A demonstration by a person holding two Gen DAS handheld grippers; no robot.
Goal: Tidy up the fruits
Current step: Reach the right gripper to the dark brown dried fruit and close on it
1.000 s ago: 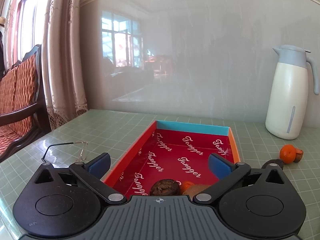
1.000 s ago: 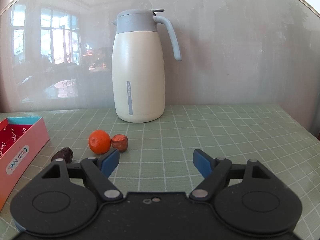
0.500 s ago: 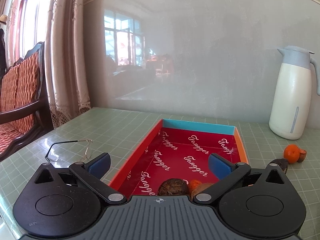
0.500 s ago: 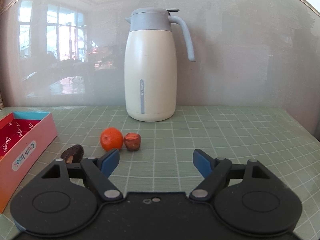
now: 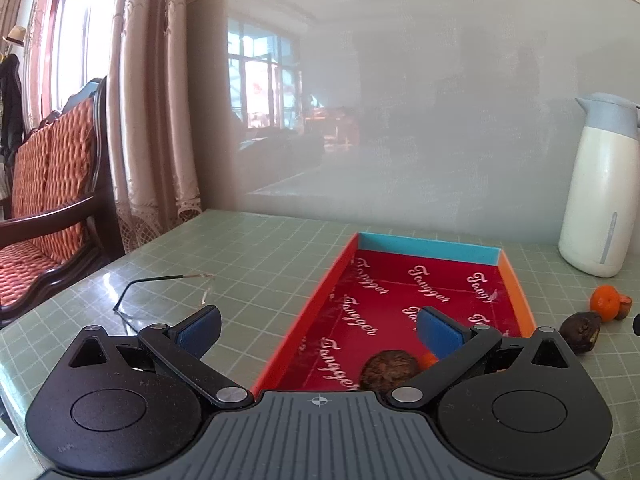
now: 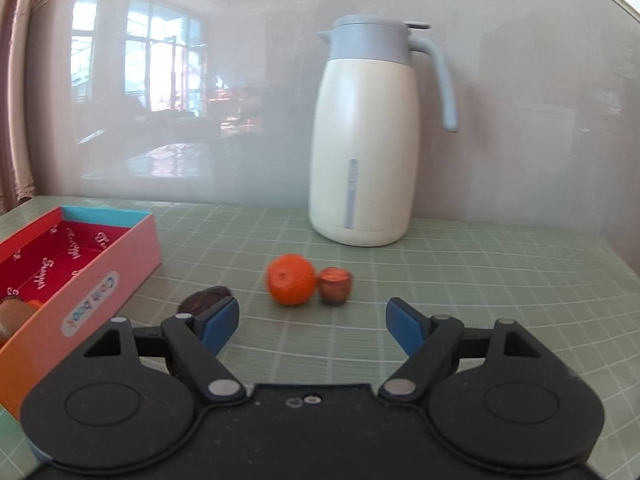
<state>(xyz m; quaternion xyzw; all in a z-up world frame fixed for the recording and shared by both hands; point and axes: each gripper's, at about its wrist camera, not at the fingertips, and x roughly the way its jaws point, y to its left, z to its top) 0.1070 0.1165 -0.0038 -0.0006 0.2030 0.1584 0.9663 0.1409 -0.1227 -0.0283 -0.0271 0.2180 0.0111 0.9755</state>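
A shallow box (image 5: 516,280) (image 6: 132,264) with a red printed lining lies on the green gridded table. A dark wrinkled fruit (image 5: 390,372) and a bit of orange fruit (image 5: 429,359) rest at its near end. Right of the box sit an orange mandarin (image 6: 291,279) (image 5: 605,303), a small reddish-brown fruit (image 6: 335,285) and a dark wrinkled fruit (image 6: 204,299) (image 5: 581,332). My left gripper (image 5: 318,326) hovers open over the box's near left edge. My right gripper (image 6: 313,323) is open and empty, just short of the mandarin, its left finger (image 6: 218,322) in front of the dark fruit.
A white jug with a grey-blue lid (image 6: 366,140) (image 5: 600,188) stands at the back against a glossy wall. Thin-framed glasses (image 5: 168,288) lie left of the box. A cushioned wooden bench (image 5: 44,196) and curtains stand beyond the table's left edge.
Both views have slid leftward: the box, jug and loose fruits now sit further right in each frame. The right gripper has drawn a little closer to the mandarin. Jaws unchanged.
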